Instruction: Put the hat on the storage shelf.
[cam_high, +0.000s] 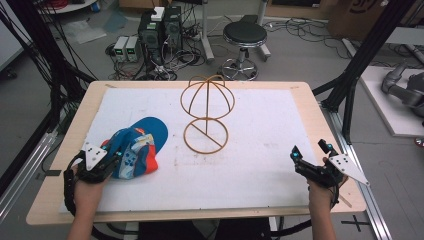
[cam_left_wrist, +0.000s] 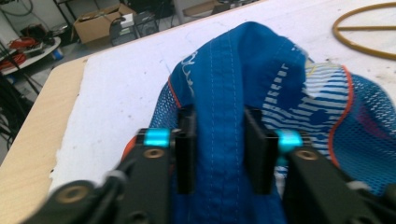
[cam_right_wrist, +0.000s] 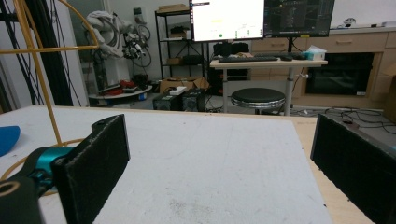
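A: Left of the golden wire hat stand (cam_high: 206, 114), near the table's (cam_high: 320, 125) left edge: one blue mesh cap with orange trim and a white print (cam_high: 137, 150), lying on the white foam sheet (cam_high: 250, 150).

B: Left gripper (cam_left_wrist: 219, 149) there too?

A: Yes, on the near side of the cap. Clenched on a fold of the blue fabric, both black pads (cam_left_wrist: 186, 154) pressing into it. Only a ridge of cloth pinched, not the firm brim.

B: Advice for this grasp?

A: Probably best to keep the pinch firm and lift slowly, straight up, so as not to let the thin cloth slip out. Then carry toward the stand's round top, keeping the opening of the cap downward. Good to avoid knocking the light wire frame.

B: And right of the stand?

A: Right gripper (cam_high: 312, 152), near the table's right edge, well apart from the cap. Jaws wide apart, grasping nothing, bare sheet between them. Free to steady the stand's base ring if needed.

B: Count, please.

A: One cap, one stand, one sheet, two grippers.
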